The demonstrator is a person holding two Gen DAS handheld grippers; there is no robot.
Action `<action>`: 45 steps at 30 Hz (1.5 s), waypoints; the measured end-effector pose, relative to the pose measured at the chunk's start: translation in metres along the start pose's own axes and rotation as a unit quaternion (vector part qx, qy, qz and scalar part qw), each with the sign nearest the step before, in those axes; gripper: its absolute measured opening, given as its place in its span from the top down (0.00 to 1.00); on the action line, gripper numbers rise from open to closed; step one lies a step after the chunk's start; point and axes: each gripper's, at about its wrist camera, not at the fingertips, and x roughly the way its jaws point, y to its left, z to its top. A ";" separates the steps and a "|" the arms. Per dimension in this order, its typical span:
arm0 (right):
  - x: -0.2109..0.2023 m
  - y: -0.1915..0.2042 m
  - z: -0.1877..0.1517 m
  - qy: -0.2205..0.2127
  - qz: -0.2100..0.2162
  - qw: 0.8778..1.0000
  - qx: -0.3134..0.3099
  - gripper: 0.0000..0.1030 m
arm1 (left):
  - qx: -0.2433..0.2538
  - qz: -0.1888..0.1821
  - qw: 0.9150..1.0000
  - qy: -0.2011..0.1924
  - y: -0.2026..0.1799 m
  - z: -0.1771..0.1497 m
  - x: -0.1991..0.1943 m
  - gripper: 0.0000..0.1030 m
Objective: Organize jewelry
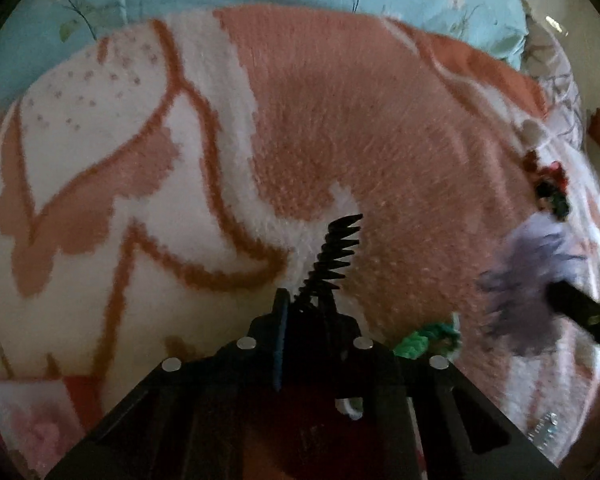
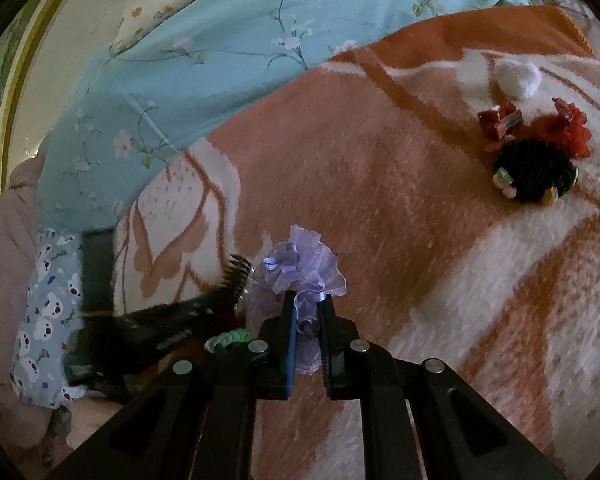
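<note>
Clamped between the right gripper's (image 2: 305, 312) jaws was a lilac ribbon scrunchie (image 2: 300, 276). A black toothed hair clip (image 1: 334, 254) was pinched by the left gripper (image 1: 306, 308). Red and black hair ornaments (image 2: 536, 148) were seen at two o'clock on the orange-and-white blanket (image 2: 380, 200).

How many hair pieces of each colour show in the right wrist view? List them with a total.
Purple: 1, purple scrunchie, in the right gripper.
Black: 2, toothed clip in the left gripper, and black scrunchie.
Green: 1, green scrunchie.
White: 1, pompom.
Red: 2, ribbon bow, frilly bow.
Total: 7.
</note>
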 end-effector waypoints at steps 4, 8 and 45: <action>-0.003 0.009 -0.007 0.002 0.004 1.000 -0.010 0.91 | 0.000 0.005 1.000 -0.018 -0.001 -0.007 -0.023 0.93; -0.011 0.017 -0.012 0.001 0.011 1.000 -0.016 0.92 | -0.013 0.006 0.999 -0.032 0.007 -0.023 -0.049 0.95; -0.056 0.073 -0.092 0.029 0.039 0.996 -0.075 0.92 | -0.103 -0.020 0.991 -0.084 0.016 -0.146 -0.160 0.96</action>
